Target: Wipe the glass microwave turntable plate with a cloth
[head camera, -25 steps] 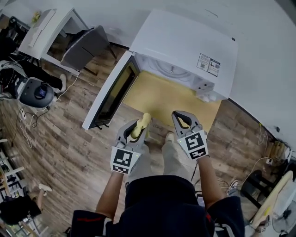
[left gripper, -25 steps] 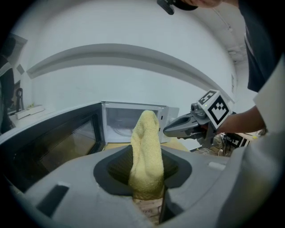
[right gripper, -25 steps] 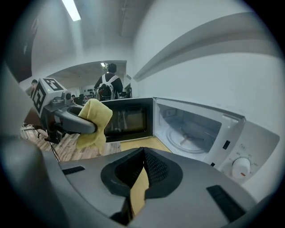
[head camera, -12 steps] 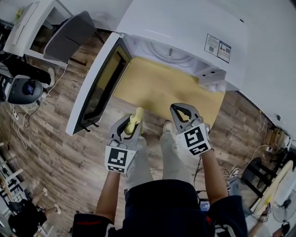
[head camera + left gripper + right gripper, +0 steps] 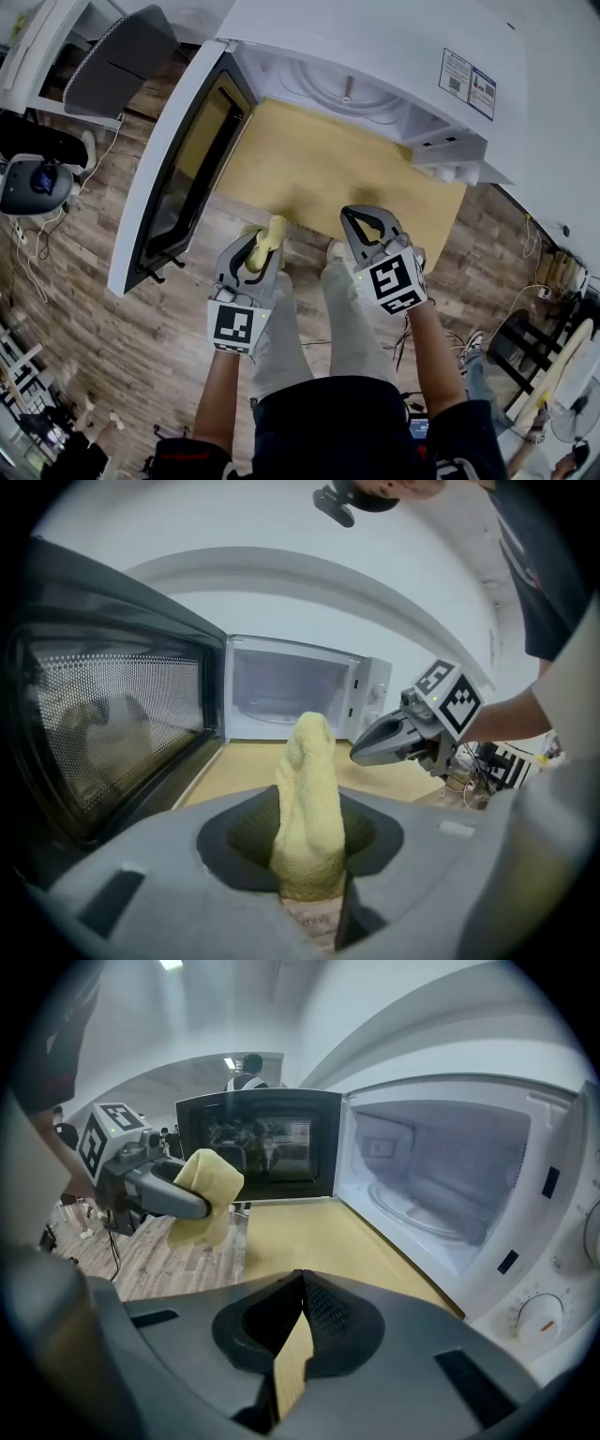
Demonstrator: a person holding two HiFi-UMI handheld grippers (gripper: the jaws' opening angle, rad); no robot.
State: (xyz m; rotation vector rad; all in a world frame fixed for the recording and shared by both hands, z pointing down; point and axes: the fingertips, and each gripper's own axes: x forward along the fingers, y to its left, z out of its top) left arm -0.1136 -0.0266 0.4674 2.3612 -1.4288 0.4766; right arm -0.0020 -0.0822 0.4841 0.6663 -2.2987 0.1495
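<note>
A white microwave (image 5: 375, 47) stands open on a yellow-topped table (image 5: 319, 178). Its glass turntable plate (image 5: 410, 1207) lies inside the cavity, partly visible in the head view (image 5: 328, 89). My left gripper (image 5: 255, 242) is shut on a folded yellow cloth (image 5: 309, 789), which sticks up past its tips (image 5: 270, 236). It hangs in front of the table's near edge. My right gripper (image 5: 361, 221) is shut with nothing in it (image 5: 298, 1283), level with the left one and pointing at the table. Neither gripper touches the microwave or the plate.
The microwave door (image 5: 183, 159) swings out to the left, past the table's edge. The control panel with a dial (image 5: 539, 1316) is on the right. A grey chair (image 5: 117, 61) and cables (image 5: 56, 234) are on the wooden floor at left.
Both grippers have sunk lower in front of the table, and the microwave looms larger in the head view. The cloth stays in the left gripper; the right stays shut.
</note>
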